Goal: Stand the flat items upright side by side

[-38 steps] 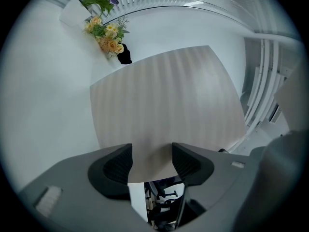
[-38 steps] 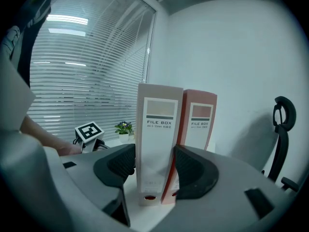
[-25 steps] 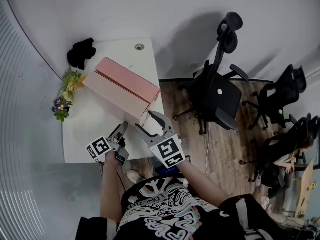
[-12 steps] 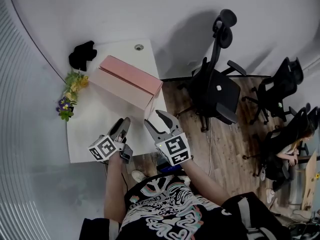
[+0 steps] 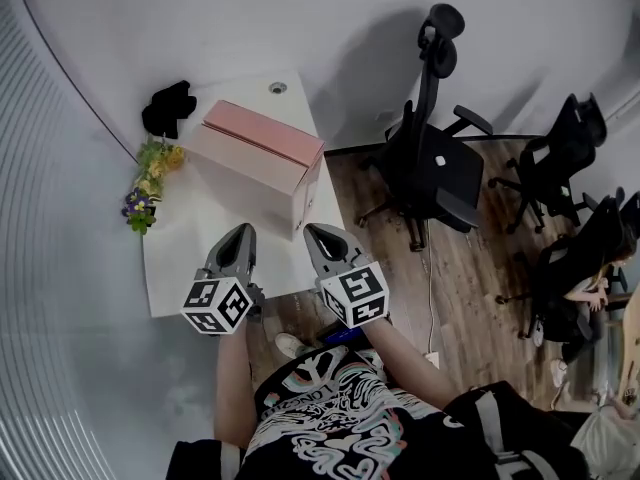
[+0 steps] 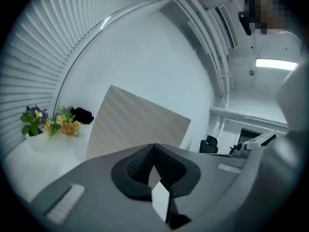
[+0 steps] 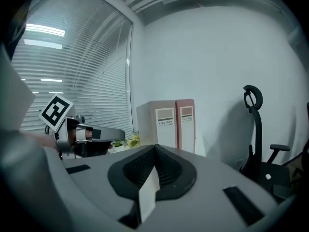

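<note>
Two pink file boxes point(image 5: 262, 158) stand upright side by side on the white table point(image 5: 195, 258). In the right gripper view their labelled spines show, the paler box point(image 7: 164, 122) to the left of the pinker one point(image 7: 186, 122). The left gripper view faces a broad box side point(image 6: 135, 124). My left gripper point(image 5: 237, 236) and right gripper point(image 5: 318, 236) hover over the table's front edge, short of the boxes. Both have just closed and are shut with nothing between the jaws, as seen in the left gripper point(image 6: 154, 146) and right gripper point(image 7: 155, 148) views.
A flower posy point(image 5: 150, 180) and a black object point(image 5: 168, 108) lie at the table's left and back. A black office chair point(image 5: 435, 168) stands right of the table on the wooden floor, with more chairs point(image 5: 560, 158) further right.
Both grippers' jaws went from open to shut, empty. The left gripper rose and rolled so its marker cube faces up. Both now sit a little nearer the table's front edge.
</note>
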Tool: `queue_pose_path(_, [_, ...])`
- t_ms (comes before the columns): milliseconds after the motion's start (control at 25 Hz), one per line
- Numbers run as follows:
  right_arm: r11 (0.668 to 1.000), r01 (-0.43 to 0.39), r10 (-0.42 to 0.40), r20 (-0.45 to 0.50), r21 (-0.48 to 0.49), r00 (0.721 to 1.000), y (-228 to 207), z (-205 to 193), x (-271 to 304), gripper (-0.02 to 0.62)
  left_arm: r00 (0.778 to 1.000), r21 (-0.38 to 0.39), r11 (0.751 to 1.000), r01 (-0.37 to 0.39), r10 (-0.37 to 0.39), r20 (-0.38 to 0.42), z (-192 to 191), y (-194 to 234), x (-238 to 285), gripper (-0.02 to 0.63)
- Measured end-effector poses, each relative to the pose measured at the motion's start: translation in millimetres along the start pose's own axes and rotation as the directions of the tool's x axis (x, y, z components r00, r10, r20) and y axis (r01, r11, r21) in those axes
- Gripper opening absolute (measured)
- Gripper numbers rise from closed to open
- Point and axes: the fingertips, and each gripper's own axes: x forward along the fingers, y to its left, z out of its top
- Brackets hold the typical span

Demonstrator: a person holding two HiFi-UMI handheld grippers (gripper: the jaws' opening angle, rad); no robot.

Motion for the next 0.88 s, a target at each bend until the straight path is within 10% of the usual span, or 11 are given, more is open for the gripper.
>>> queue_pose_path(880, [0.998,-0.063,0.064,0.062,-0.021,0.996,-39,15,-53,0.000,0.981,0.070,0.981,-0.182,0.176,0.085,13,-71,-32,0.000])
